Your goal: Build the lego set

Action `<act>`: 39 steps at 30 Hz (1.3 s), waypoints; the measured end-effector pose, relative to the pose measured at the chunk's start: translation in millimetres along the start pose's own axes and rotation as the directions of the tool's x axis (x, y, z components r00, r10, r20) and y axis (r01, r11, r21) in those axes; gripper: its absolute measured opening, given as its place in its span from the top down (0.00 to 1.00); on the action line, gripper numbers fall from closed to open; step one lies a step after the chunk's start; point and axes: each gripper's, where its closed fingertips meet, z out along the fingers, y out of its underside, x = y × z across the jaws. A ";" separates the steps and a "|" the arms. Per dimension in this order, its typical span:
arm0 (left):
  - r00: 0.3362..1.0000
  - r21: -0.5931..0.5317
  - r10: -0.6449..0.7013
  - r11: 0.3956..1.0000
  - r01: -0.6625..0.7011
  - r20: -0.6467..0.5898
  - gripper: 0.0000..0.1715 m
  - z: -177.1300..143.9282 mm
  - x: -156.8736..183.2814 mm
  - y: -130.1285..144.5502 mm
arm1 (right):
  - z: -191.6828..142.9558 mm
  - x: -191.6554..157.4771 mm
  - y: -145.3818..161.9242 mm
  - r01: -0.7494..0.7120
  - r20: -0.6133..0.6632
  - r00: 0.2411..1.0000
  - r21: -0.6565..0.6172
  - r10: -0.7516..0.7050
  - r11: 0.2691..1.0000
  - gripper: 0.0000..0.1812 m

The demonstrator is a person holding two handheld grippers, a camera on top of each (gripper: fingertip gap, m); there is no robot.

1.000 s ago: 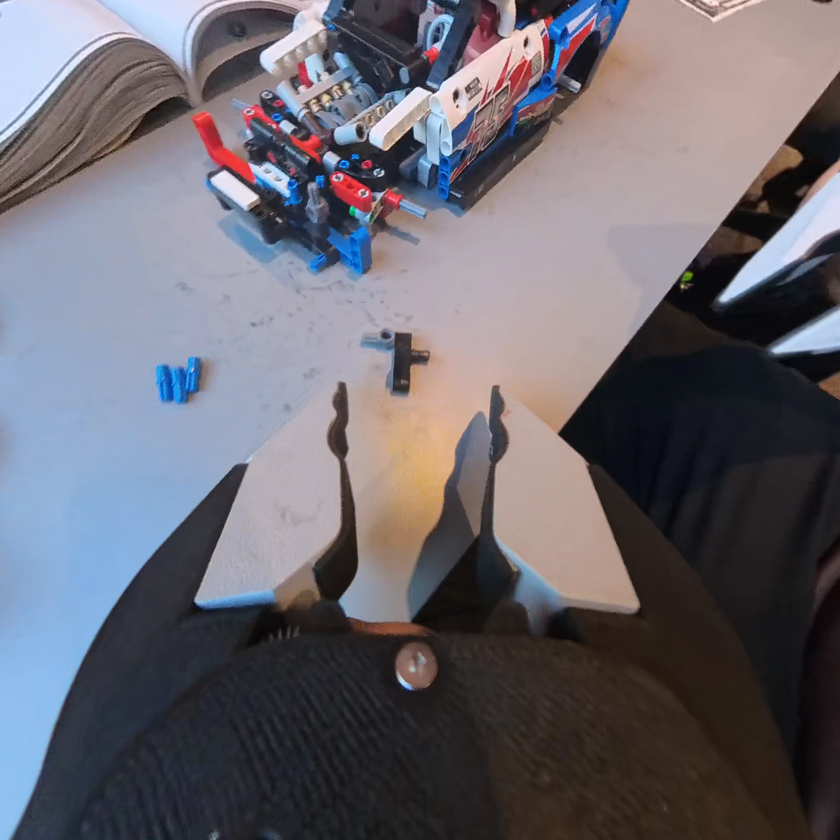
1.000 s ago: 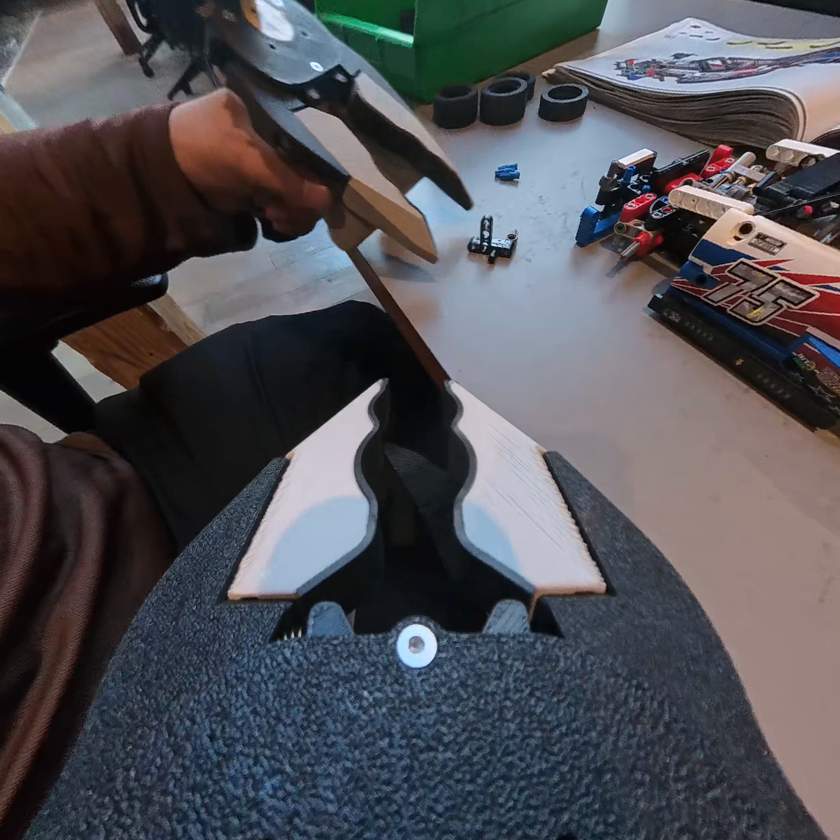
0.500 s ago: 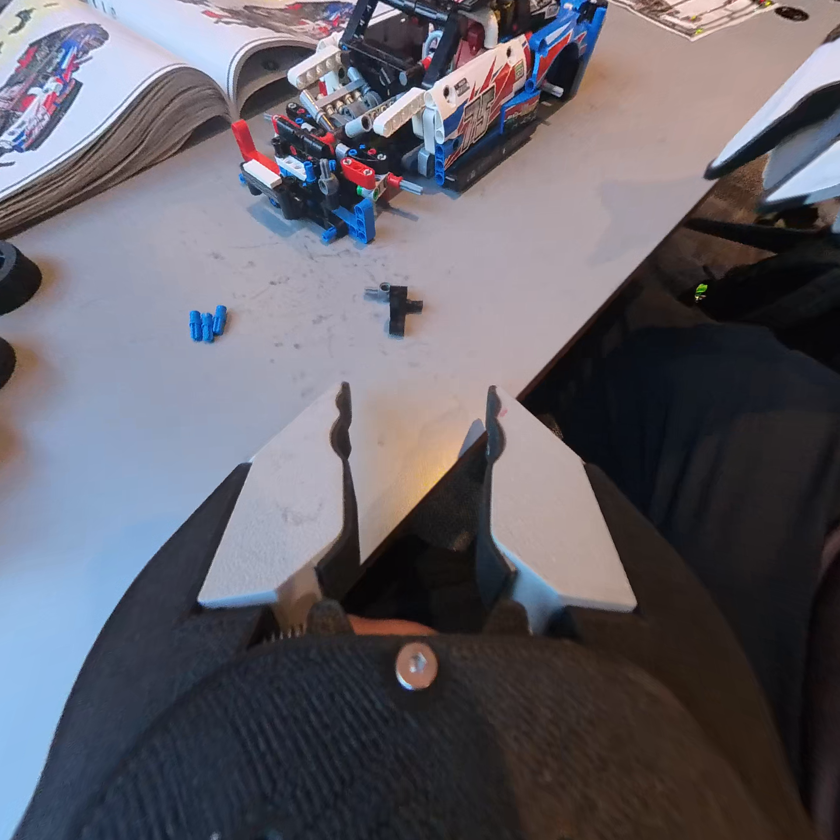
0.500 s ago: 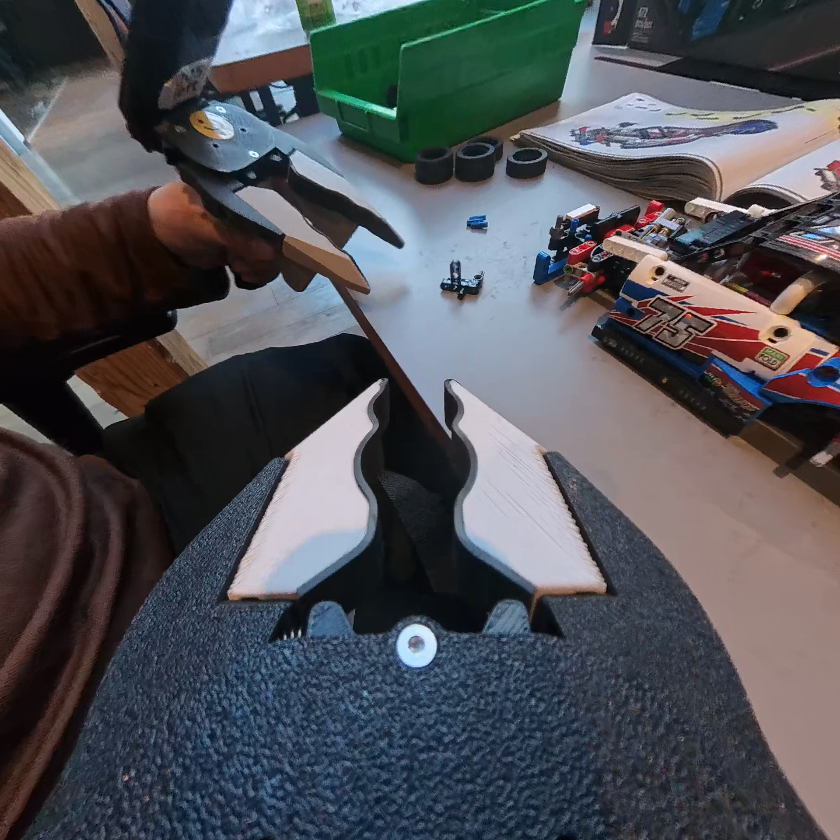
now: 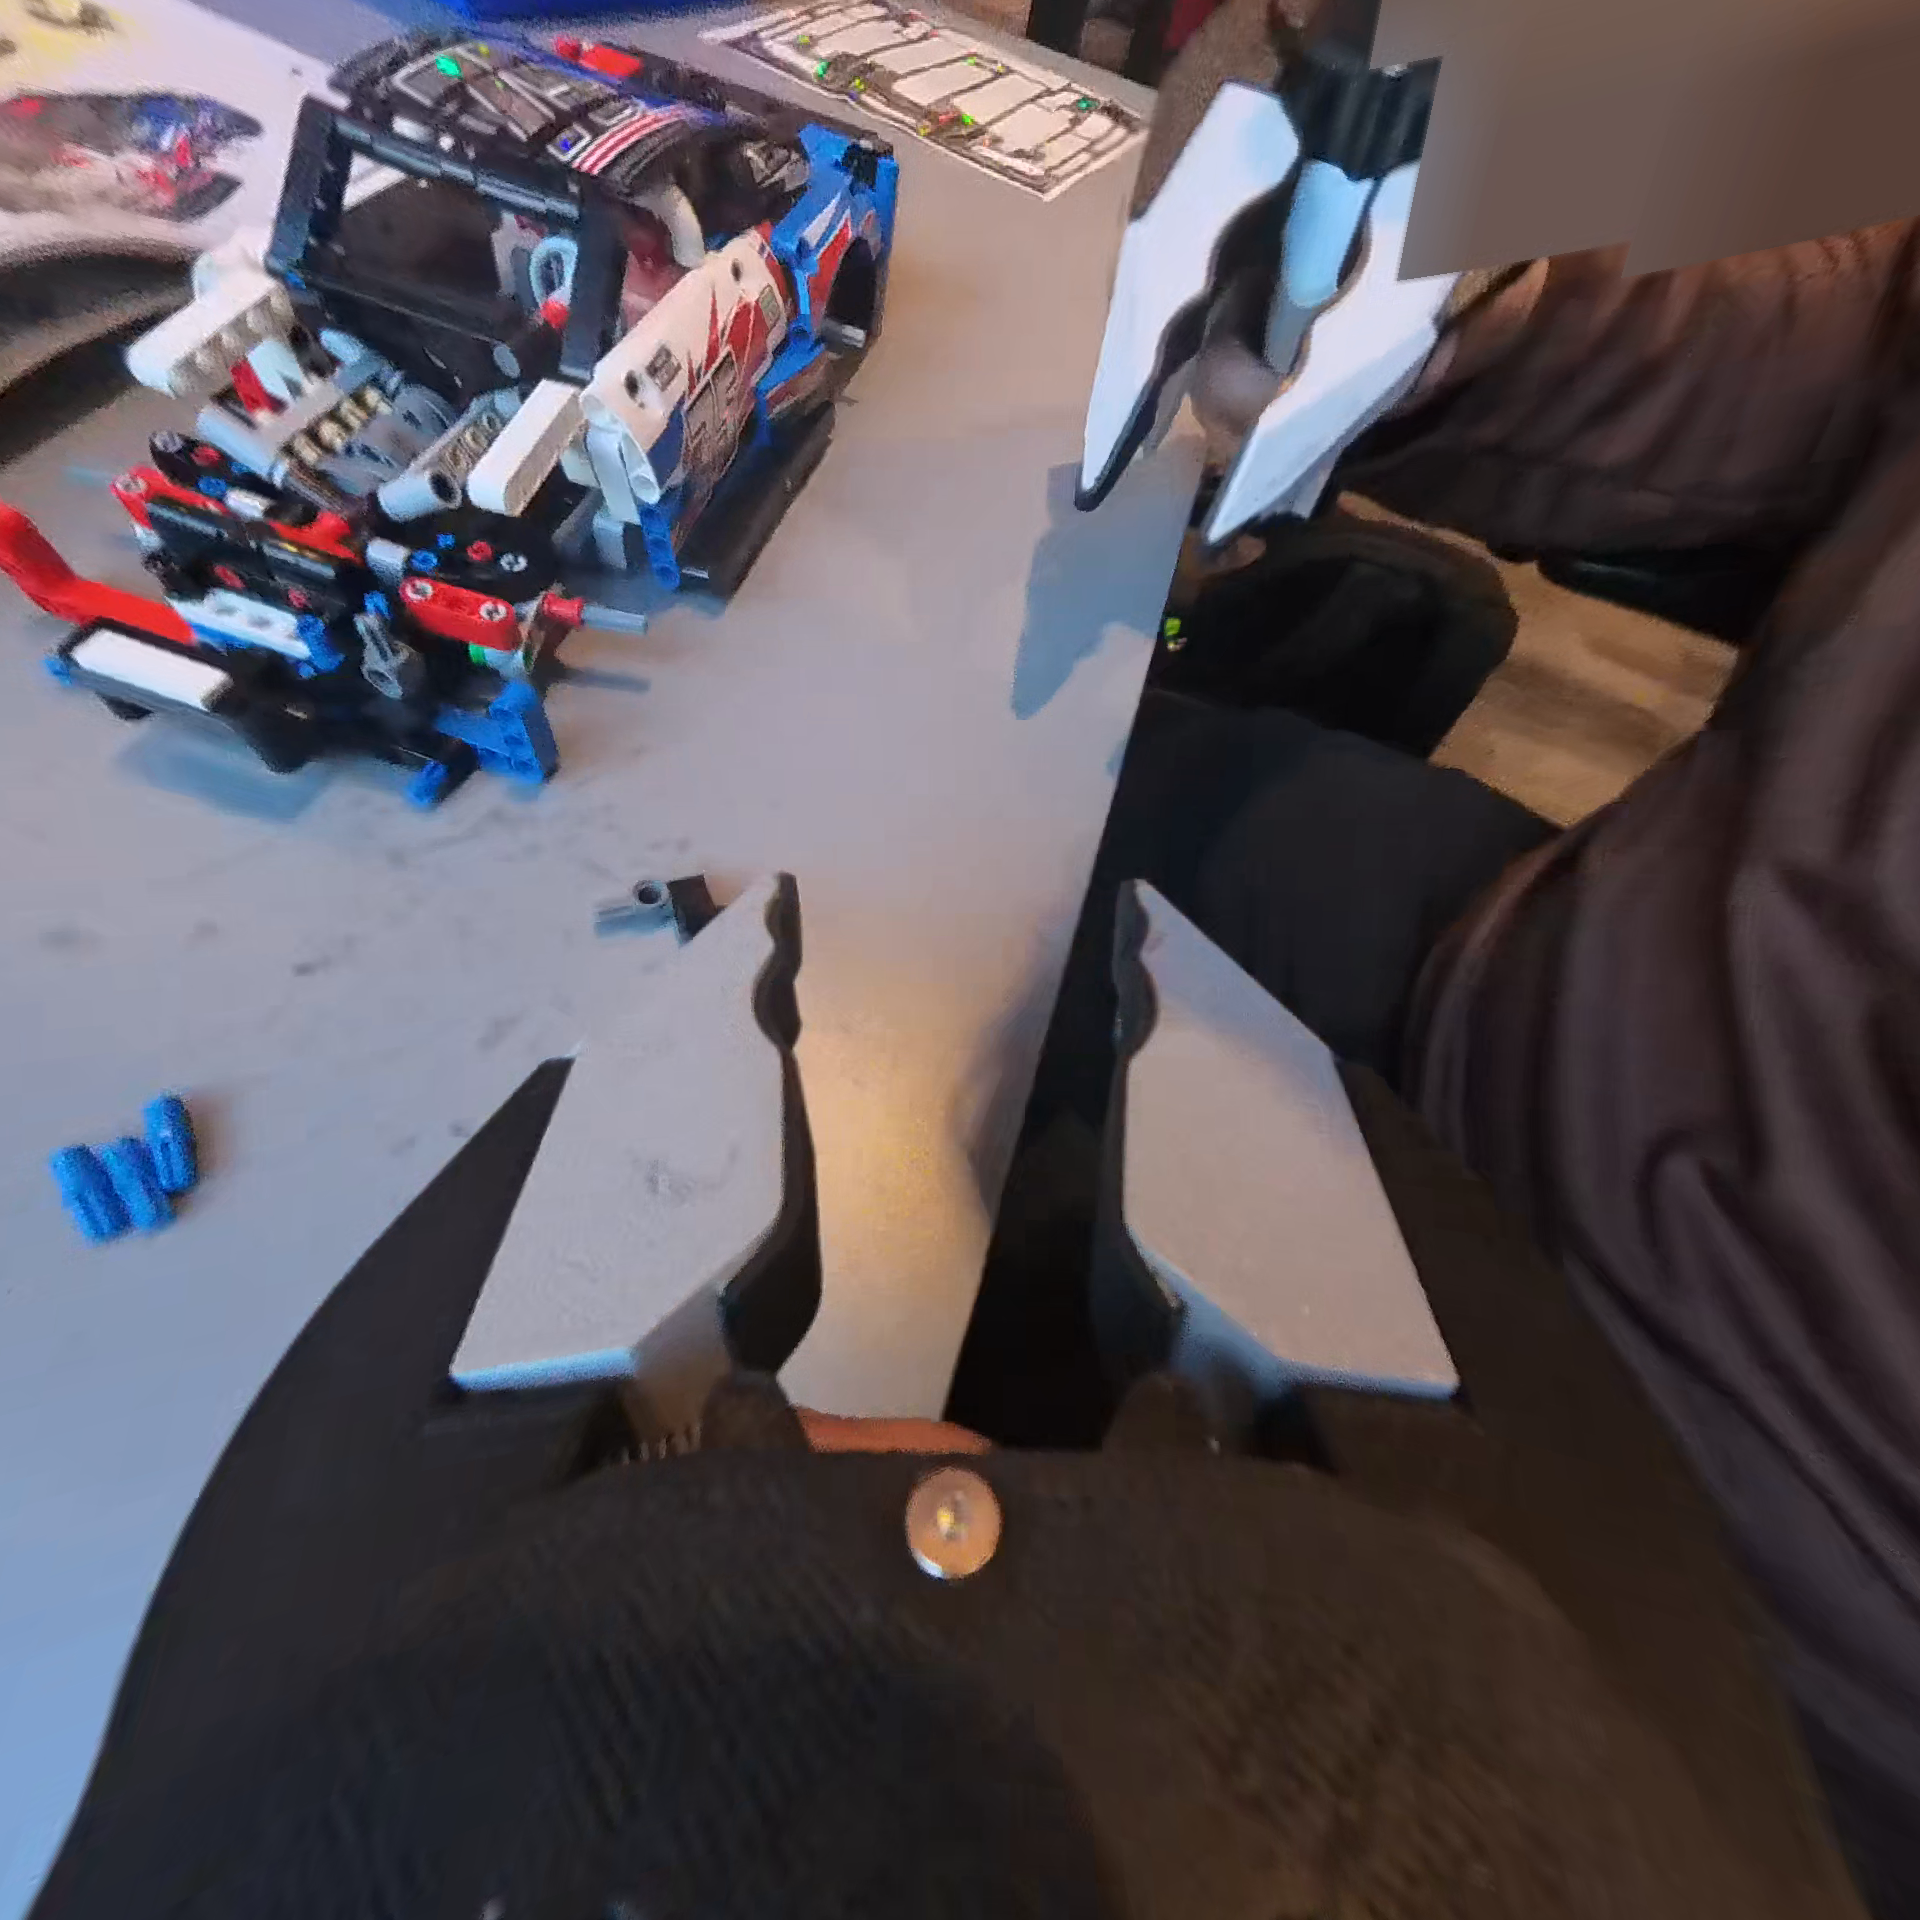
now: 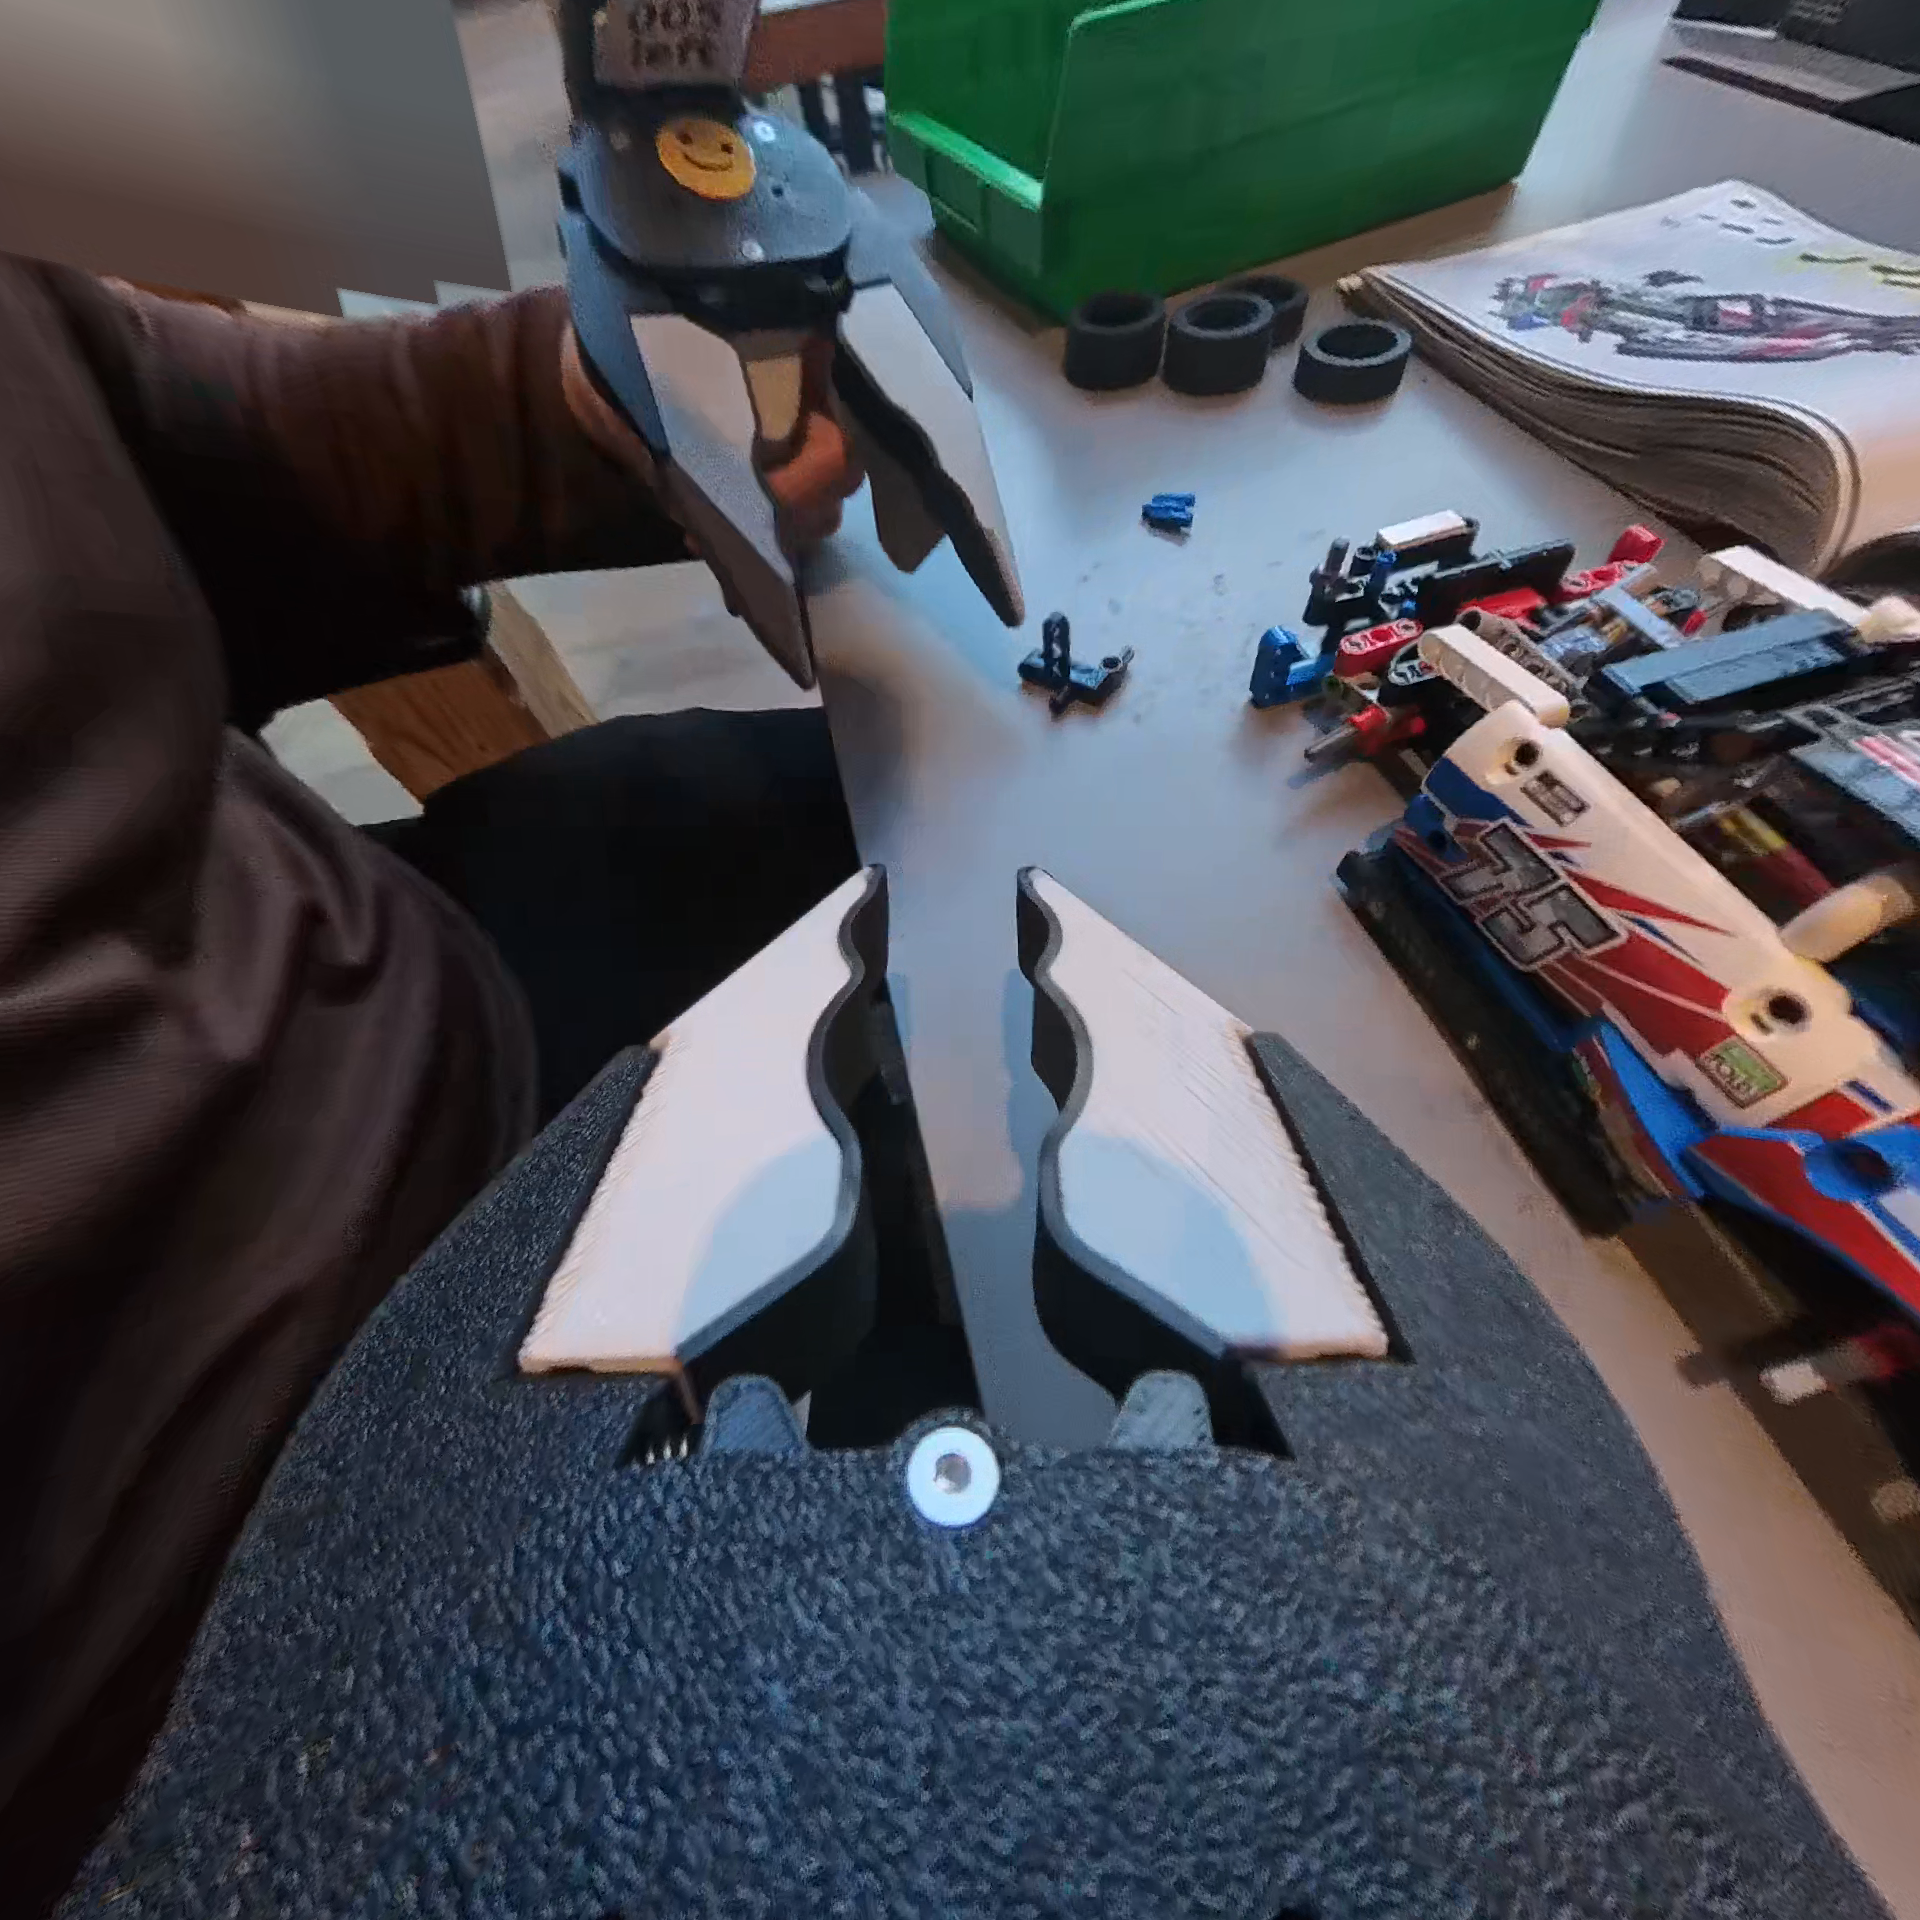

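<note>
While a partly built lego race car (image 5: 540, 416) in blue, white and red sits on the grey table (image 5: 883, 727), two hand-held tools hang over the table's near edge. In the left wrist view, the left tool (image 5: 951, 904) has its fingers spread apart with nothing between them, and its left finger partly covers a small black-and-grey lego piece (image 5: 660, 906) lying loose on the table. The right wrist view shows that same piece apart from the car and just beyond the left tool's tips. A cluster of small blue pins (image 5: 125, 1164) lies farther to the left, well apart from the piece. The right tool (image 6: 951, 883) is likewise parted and empty, poised above the table edge near the car's flank. Behind the car, an open instruction book (image 6: 1662, 353) rests on the table, with three black tyres (image 6: 1226, 332) beside a green bin (image 6: 1195, 135). A printed sheet (image 5: 935, 114) lies past the car's far end. A person's dark sleeve (image 6: 260, 499) reaches to the left tool.
</note>
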 end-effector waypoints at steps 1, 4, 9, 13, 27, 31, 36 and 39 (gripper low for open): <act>1.000 -0.006 0.017 1.000 -0.017 0.007 0.66 0.3 -2.9 1.4 | 0.9 2.4 -2.4 0.001 0.015 1.000 0.011 -0.001 1.000 0.87; 0.997 -0.038 -0.042 0.998 0.040 -0.066 0.64 2.1 -1.5 6.0 | 7.5 16.9 -9.3 0.085 0.008 0.996 0.005 -0.085 0.996 0.89; 0.991 -0.050 -0.074 0.996 0.068 -0.111 0.66 4.2 0.2 6.4 | 32.3 30.6 -26.4 0.206 0.032 0.978 0.000 -0.206 0.979 0.89; 0.998 0.032 -0.050 0.998 0.049 0.027 0.70 -1.7 -13.7 -0.2 | 51.3 34.4 -21.7 0.240 0.043 0.970 -0.045 -0.238 0.970 0.90; 0.855 0.070 -0.257 0.965 0.253 0.451 0.85 -38.1 -88.3 21.3 | 60.9 20.6 -11.3 0.222 -0.041 0.973 -0.096 -0.227 0.970 0.93; 0.895 0.027 -0.224 0.972 0.232 0.385 0.85 -31.1 -78.0 22.7 | 56.1 21.9 -5.8 0.211 -0.048 0.975 -0.114 -0.218 0.971 0.93; 0.903 0.023 -0.219 0.974 0.227 0.370 0.85 -29.6 -76.0 22.6 | 49.3 23.8 1.2 0.226 -0.056 0.970 -0.142 -0.236 0.964 0.93; 0.904 0.038 -0.230 0.972 0.232 0.360 0.85 -30.5 -75.8 21.3 | 46.7 25.0 5.3 0.212 -0.042 0.974 -0.152 -0.221 0.965 0.93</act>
